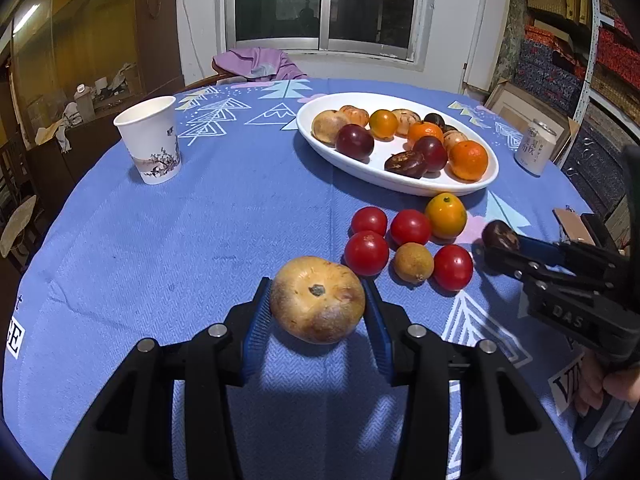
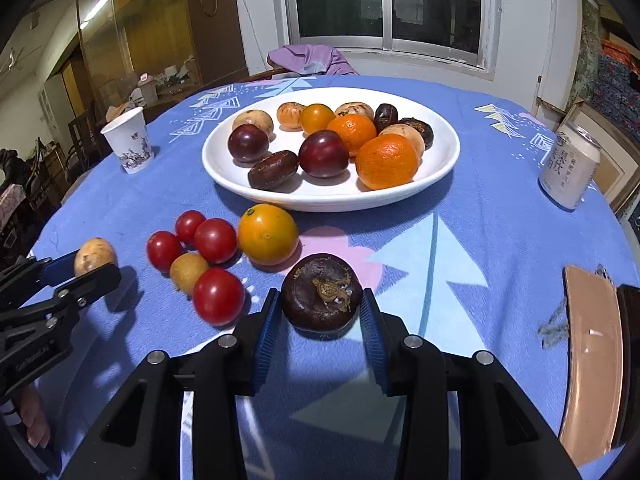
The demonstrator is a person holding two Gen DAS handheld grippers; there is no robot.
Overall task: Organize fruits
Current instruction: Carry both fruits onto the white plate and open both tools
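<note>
window (image 2: 390, 4): dark sliding panes, white wall around
chair (image 1: 224, 77): below window, purple cloth (image 2: 310, 60) draped over it
cabinet (image 1: 80, 36): left of window, glass-fronted
shelves (image 1: 576, 40): right of window, stacked boxes

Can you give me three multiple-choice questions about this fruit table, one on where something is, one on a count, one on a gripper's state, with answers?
1. Where does the paper cup stand relative to the white plate?
A. on the plate
B. on the cloth, left of the plate
C. right of the plate, by the can

2. How many red tomatoes lie on the cloth?
A. two
B. four
C. six

3. What is between the right gripper's pads?
A. nothing
B. an orange
C. a dark brown fruit

Answers: 1 B, the cup is apart, at the left in both views. 2 B, four red ones sit clustered before the plate. 3 C, both blue pads press its sides.
</note>
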